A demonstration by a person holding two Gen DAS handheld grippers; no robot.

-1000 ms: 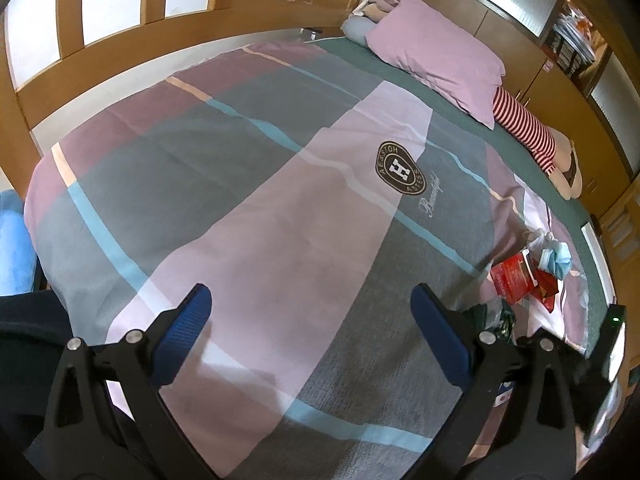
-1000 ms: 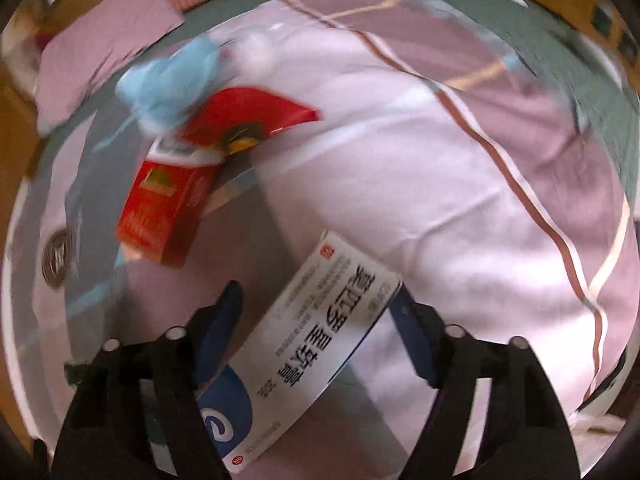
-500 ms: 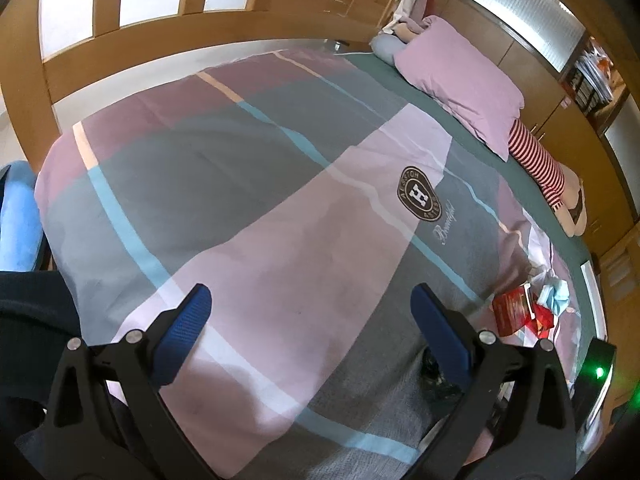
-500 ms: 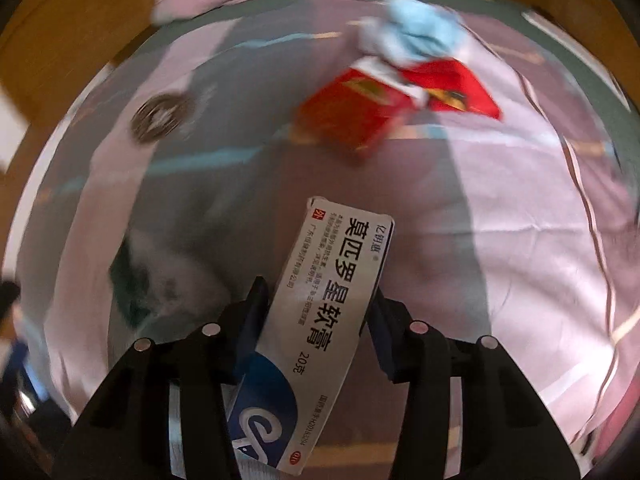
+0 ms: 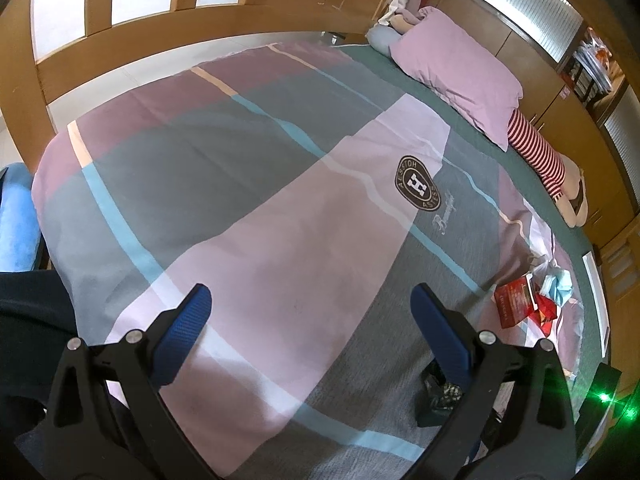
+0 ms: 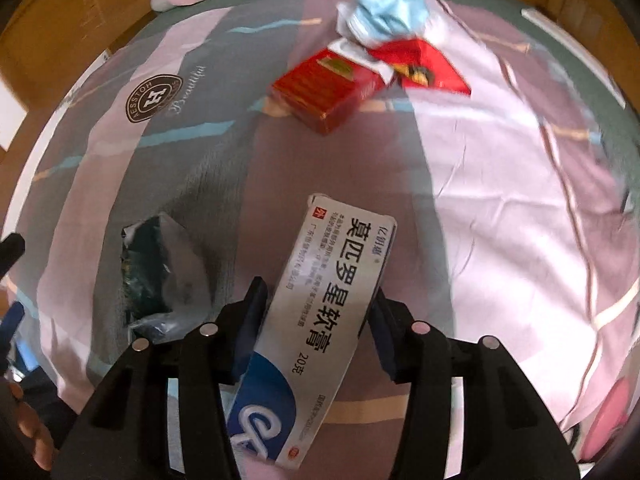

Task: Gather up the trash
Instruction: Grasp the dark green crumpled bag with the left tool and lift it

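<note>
A white medicine box point(image 6: 340, 264) with blue print sits tilted between the pads of my right gripper point(image 6: 318, 300), held just above the bedspread. The jaws are opening slightly while still pressing on it. Beyond it lie a red carton point(image 6: 324, 88), a red packet point(image 6: 428, 68) and a crumpled blue mask point(image 6: 384, 12). A dark green foil wrapper point(image 6: 160, 272) lies to the left. My left gripper point(image 5: 308, 320) hangs open over the bedspread point(image 5: 280, 208), nothing between its fingers. From there the red carton point(image 5: 514, 304) and the wrapper point(image 5: 440, 392) are at the right.
A pink pillow point(image 5: 456, 68) and a striped soft toy point(image 5: 540, 156) lie along the bed's far side. A wooden frame point(image 5: 120, 52) borders the bed. A blue cushion point(image 5: 16, 216) is at the left. A person's hand point(image 6: 28, 428) shows at the lower left.
The right gripper's jaws narrowed onto the white box and rolled, so the red carton and mask swung from upper left to upper centre. The left gripper's view barely shifted.
</note>
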